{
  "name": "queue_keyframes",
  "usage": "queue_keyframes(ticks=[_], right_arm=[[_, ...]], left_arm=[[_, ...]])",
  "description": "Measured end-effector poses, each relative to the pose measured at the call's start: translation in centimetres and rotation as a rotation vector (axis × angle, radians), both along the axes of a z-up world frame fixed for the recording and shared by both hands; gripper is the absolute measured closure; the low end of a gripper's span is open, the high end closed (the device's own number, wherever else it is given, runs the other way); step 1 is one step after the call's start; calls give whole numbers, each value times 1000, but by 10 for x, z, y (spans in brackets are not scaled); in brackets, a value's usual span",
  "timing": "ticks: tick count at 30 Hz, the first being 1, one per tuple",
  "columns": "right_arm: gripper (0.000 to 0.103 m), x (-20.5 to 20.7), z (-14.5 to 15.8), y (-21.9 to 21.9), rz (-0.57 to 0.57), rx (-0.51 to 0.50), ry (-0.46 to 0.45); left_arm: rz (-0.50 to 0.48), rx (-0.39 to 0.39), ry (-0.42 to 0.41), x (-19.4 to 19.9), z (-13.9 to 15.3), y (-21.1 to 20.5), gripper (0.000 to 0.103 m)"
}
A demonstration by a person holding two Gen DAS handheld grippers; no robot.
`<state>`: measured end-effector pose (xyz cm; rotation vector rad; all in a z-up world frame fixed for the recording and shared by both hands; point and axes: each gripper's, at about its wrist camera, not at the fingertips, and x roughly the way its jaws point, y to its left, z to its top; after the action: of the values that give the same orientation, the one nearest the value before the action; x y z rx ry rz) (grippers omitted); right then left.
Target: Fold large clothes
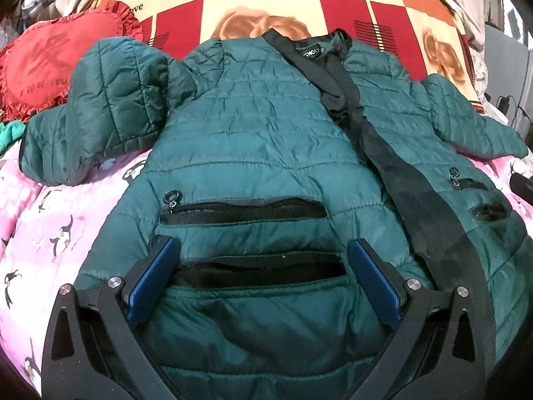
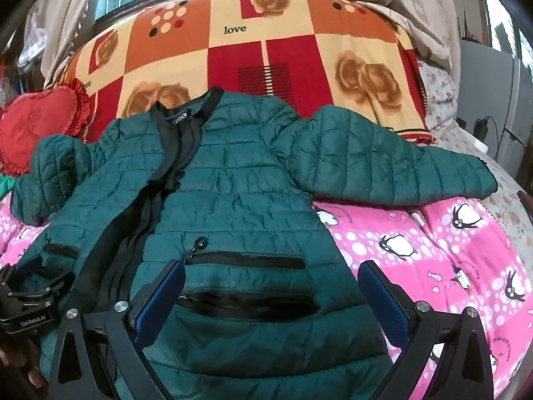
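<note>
Green quilted jacket (image 1: 253, 140) lies face-up and spread flat on our pink penguin-print blanket (image 2: 433, 253), collar toward the checked rose quilt (image 2: 266, 43). Our left gripper (image 1: 263, 266) hovers with fingers parted over its left hem pockets; our right gripper (image 2: 271, 286) hovers spread wide over the right hem.

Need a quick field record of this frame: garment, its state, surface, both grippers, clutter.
garment: green quilted jacket
state: laid face up, front open along the black zipper band, sleeves spread out to both sides, not yet folded
surface: pink penguin blanket
left gripper: open, over the hem by the lower pocket zipper
right gripper: open, over the other hem side
clutter: red heart cushion, checked rose blanket behind the collar
</note>
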<state>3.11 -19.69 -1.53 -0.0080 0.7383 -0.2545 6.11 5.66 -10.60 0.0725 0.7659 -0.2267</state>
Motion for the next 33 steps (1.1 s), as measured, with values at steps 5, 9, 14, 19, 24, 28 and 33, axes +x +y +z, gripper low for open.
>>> queue_keyframes(ticks=[5,9,14,19,24,28,33], right_arm=[[0,0,-6,3,2,-21,23],[0,0,-11,8,9,-60,36],[0,-5,-4,12,29,-60,3],[0,8,31,13,109,-56,-62],[0,55,28,6,105,-55,-19],[0,61,-4,-4,65,50,93],[0,62,-17,4,100,6,169]], left_arm=[[1,-6,5,0,-1,1,0],[7,-5,-5,-1,-1,0,0],[17,-12,-9,-6,7,4,0],[27,-62,-62,-3,45,19,0],[55,-39,-84,33,75,44,0],[120,-41,-130,64,96,98,0],[217,104,-146,110,81,184,0]])
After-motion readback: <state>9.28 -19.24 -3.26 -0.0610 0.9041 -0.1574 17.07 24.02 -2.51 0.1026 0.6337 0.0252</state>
